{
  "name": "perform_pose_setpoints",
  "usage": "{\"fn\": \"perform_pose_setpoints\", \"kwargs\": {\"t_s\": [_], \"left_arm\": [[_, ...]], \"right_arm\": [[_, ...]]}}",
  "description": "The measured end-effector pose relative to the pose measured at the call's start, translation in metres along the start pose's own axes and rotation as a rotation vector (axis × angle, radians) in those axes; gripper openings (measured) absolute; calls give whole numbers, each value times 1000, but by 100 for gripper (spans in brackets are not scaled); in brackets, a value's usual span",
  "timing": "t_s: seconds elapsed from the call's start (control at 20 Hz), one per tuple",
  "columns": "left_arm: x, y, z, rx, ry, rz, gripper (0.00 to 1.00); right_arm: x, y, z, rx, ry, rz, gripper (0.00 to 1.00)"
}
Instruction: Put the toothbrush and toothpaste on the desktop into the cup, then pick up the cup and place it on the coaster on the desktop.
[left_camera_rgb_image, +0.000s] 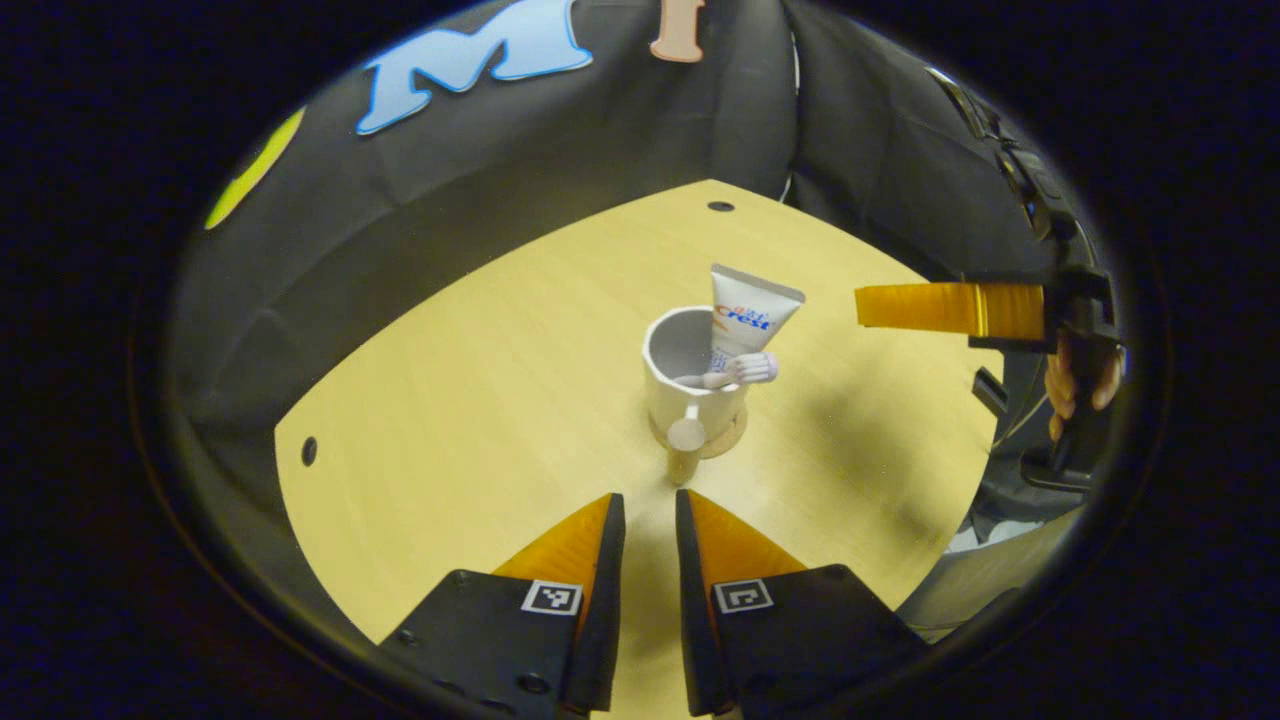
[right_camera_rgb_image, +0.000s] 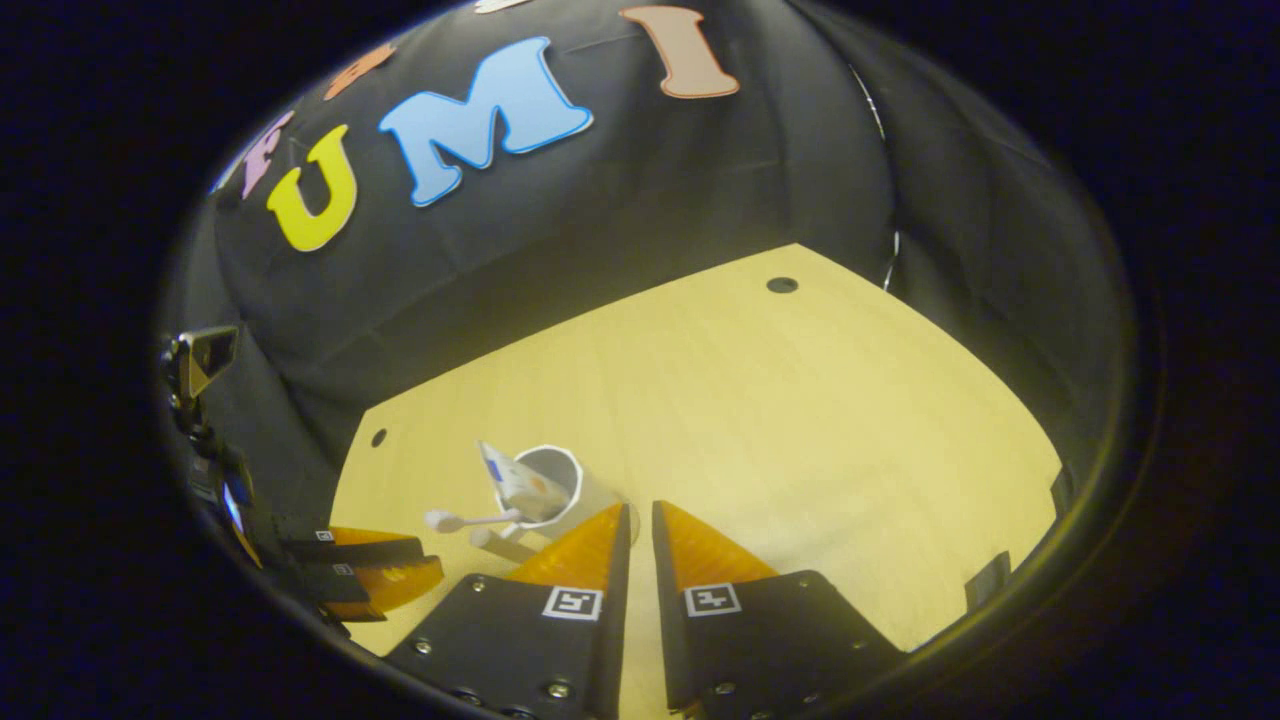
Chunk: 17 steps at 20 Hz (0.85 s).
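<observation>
Wooden desktop (left_camera_rgb_image: 480, 400), cup (left_camera_rgb_image: 690, 385) on coaster (left_camera_rgb_image: 728, 437) ahead of left gripper (left_camera_rgb_image: 650, 520), nearly closed, empty

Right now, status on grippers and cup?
Both grippers empty, fingers near closed. Cup on coaster, toothpaste and toothbrush inside. Nothing in the way.

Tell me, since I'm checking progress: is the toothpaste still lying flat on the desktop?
No. In the left gripper view the toothpaste stands upright inside the cup, beside the toothbrush.
</observation>
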<state>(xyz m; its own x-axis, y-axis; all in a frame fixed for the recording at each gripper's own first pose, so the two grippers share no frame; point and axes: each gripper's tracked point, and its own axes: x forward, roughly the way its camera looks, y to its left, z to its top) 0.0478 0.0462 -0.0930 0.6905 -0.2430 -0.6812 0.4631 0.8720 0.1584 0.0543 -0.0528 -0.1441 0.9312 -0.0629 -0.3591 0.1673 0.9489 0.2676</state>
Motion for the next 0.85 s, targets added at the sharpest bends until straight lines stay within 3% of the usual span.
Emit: {"fn": "perform_pose_setpoints", "kwargs": {"t_s": [0.2,0.25,0.45,0.7,0.75,0.85], "left_arm": [[-43,18,5,-96,-99,114,40],[-55,23,4,-113,-125,148,34],[-102,30,13,-157,-256,290,34],[-144,28,45,-227,-418,414,34],[-153,33,53,-246,-456,457,28],[-185,45,72,-289,-533,536,39]], "right_arm": [[-12,30,9,-70,-16,77,16],[-15,37,11,-93,-22,93,16],[-29,61,26,-189,-58,154,16],[-55,81,49,-278,-131,197,16],[-61,83,53,-288,-146,201,16],[-71,89,63,-308,-176,207,16]]}}
